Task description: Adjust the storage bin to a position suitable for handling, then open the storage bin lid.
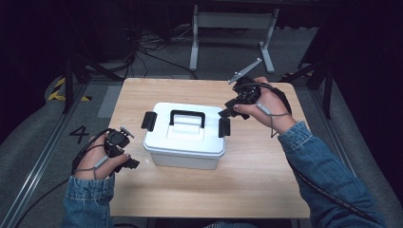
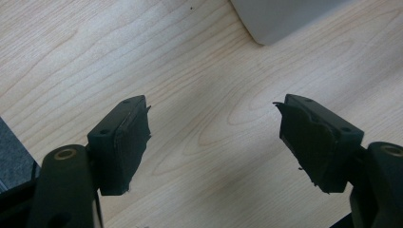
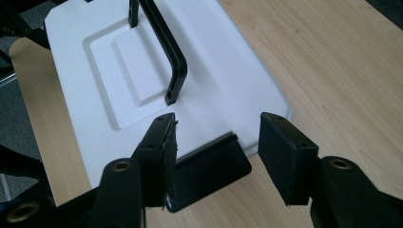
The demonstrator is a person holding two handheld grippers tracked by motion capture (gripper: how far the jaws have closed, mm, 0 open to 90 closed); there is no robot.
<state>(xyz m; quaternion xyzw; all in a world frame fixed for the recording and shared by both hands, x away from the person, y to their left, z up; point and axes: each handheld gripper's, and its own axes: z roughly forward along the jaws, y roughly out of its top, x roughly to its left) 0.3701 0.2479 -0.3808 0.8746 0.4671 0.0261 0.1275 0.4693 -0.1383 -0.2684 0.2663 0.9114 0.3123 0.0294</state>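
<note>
A white plastic box [image 1: 185,137] with a black carry handle [image 1: 187,115] and a black latch on each end sits in the middle of the wooden table [image 1: 256,175]. My right gripper [image 1: 227,112] hovers open at the box's right end, its jaws on either side of the right latch [image 3: 209,171], which sticks out flipped up from the lid [image 3: 95,95]. Near the table's left edge my left gripper [image 1: 129,162] stands open over bare wood, with the box's corner [image 2: 275,23] a short way ahead of it.
The left latch [image 1: 148,120] also stands flipped out from the box. Beyond the table's far edge is a grey floor with cables and a white metal frame [image 1: 228,28]. Bare wood lies in front of and to the right of the box.
</note>
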